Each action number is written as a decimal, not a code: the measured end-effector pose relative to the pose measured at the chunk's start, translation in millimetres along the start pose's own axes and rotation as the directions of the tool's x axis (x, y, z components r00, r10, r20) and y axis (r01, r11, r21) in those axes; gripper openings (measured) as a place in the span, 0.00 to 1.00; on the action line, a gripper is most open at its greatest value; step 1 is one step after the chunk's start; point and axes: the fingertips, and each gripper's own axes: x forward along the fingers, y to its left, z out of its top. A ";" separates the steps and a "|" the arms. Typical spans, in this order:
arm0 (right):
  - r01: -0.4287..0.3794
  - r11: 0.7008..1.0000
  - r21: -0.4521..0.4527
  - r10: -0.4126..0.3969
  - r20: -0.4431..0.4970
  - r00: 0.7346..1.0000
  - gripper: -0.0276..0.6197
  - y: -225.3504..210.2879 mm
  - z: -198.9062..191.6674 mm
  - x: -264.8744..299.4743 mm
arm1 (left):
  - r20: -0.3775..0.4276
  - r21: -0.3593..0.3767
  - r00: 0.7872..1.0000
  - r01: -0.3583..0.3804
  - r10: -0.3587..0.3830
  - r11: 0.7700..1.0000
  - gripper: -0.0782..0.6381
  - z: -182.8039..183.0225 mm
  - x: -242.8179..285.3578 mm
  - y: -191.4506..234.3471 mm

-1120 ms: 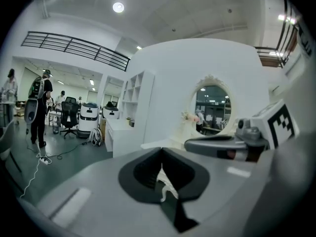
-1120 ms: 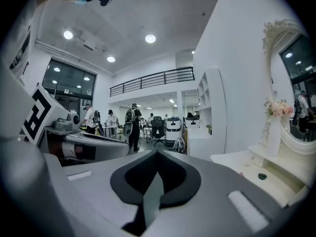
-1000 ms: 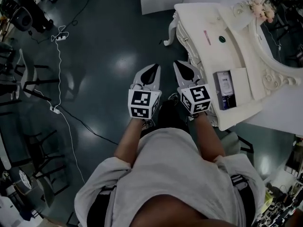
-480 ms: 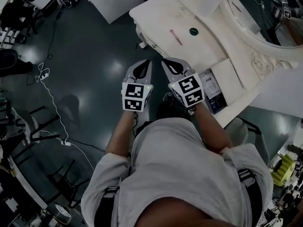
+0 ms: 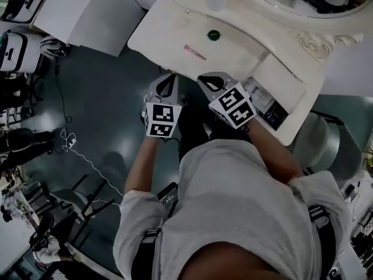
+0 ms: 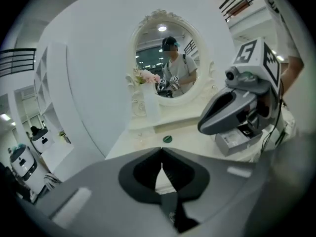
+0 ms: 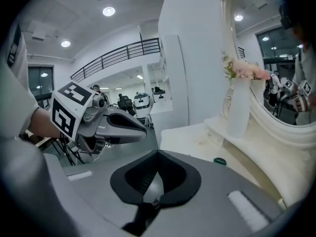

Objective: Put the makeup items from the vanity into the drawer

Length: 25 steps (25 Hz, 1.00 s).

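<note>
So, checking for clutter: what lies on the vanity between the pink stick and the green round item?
Nothing: the head view shows only bare vanity top between the pink stick and the green round item.

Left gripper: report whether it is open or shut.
Shut. The left gripper shows its jaw tips touching in its own view, nothing between them.

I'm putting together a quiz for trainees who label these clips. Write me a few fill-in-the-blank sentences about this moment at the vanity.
1. The left gripper and the right gripper both have their jaws ___, with nothing between them.
2. The round item on the vanity is ___ in colour.
3. The thin stick lying near it is ___ in colour.
4. The vase holds pink ___.

Missing words: shut; green; pink; flowers.
</note>
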 end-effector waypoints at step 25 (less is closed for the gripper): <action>0.449 0.812 0.372 -0.404 -0.197 0.893 0.04 -129.6 -19.5 100.5 | -0.226 0.220 0.906 0.406 -0.359 0.887 0.11 -9.1 244.1 117.3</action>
